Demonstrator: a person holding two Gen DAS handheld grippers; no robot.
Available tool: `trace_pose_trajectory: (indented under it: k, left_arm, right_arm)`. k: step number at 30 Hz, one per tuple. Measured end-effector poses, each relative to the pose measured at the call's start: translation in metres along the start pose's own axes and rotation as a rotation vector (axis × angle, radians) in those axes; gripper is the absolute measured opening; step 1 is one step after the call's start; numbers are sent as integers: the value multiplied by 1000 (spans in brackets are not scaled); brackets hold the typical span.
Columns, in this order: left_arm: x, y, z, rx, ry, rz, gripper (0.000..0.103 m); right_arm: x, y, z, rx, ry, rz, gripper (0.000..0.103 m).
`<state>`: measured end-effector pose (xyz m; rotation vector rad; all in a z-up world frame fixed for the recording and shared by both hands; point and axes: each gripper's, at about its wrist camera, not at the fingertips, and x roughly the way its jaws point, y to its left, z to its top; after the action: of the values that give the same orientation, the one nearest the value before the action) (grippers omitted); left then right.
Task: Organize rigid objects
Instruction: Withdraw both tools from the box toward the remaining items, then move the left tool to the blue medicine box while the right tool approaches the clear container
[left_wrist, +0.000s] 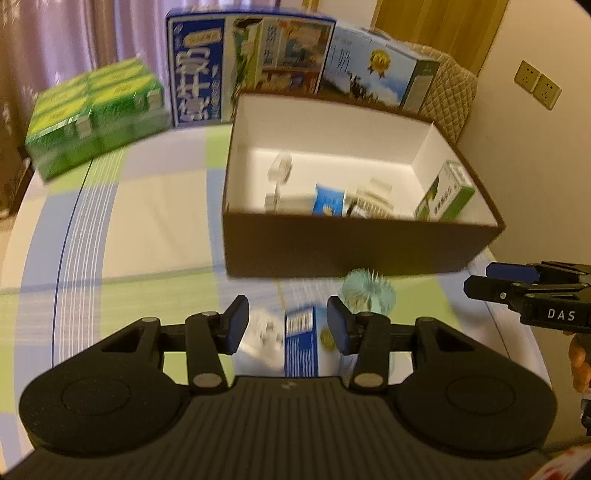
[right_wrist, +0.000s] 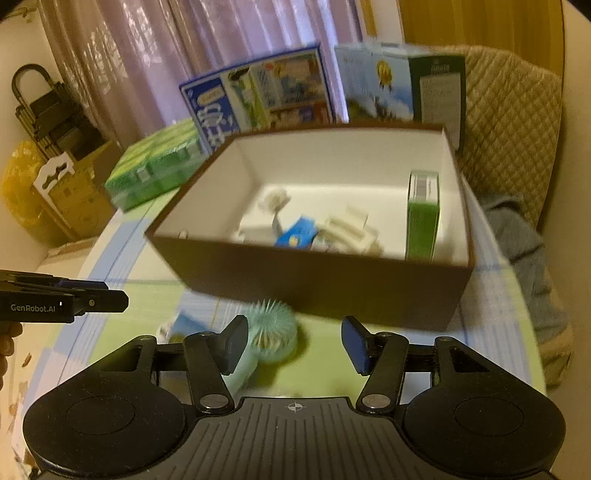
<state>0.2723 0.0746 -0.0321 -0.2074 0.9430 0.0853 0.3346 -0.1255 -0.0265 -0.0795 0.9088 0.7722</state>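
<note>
A brown box (left_wrist: 351, 251) with a white inside stands on the checked tablecloth (left_wrist: 155, 206); in it lie a green carton (left_wrist: 447, 192), a blue packet (left_wrist: 327, 199) and white plastic pieces. In front of it, on the cloth, are a teal hand fan (left_wrist: 369, 291) and a blue-and-white small box (left_wrist: 301, 343). My left gripper (left_wrist: 287, 325) hovers open above that small box, its pads clear of it. My right gripper (right_wrist: 295, 343) is open too, over the fan (right_wrist: 273, 332), with the brown box (right_wrist: 314, 284) just beyond. Each gripper shows at the other view's edge.
Behind the brown box stand a green multipack (left_wrist: 99, 110), a tall blue carton (left_wrist: 221, 74) and a pale milk carton (left_wrist: 373, 70). A quilted chair back (left_wrist: 450, 85) is at the far right. The round table's edge curves close on the right (right_wrist: 517, 295).
</note>
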Motion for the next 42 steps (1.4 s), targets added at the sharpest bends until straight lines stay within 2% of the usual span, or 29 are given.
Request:
trace_pose_trajectory:
  k: [6, 12, 22, 32, 39, 41, 42]
  left_arm:
    - [-3, 5, -36, -36, 50, -10, 41]
    - [1, 5, -62, -51, 100, -20, 41]
    - [14, 1, -81, -59, 156, -45, 46]
    - [21, 2, -83, -57, 171, -57, 47]
    - [29, -2, -80, -50, 171, -74, 49]
    - [34, -2, -80, -53, 174, -82, 49]
    - [35, -3, -80, -57, 175, -87, 49]
  right_arm:
    - [11, 9, -30, -9, 93, -2, 59]
    - [22, 16, -54, -29, 169, -14, 71]
    - [33, 30, -71, -76, 233, 4, 85]
    - [51, 41, -76, -124, 260, -12, 87]
    - [59, 45, -77, -154, 248, -36, 86]
    - [59, 44, -78, -157, 241, -34, 83]
    - [59, 43, -79, -157, 242, -32, 76]
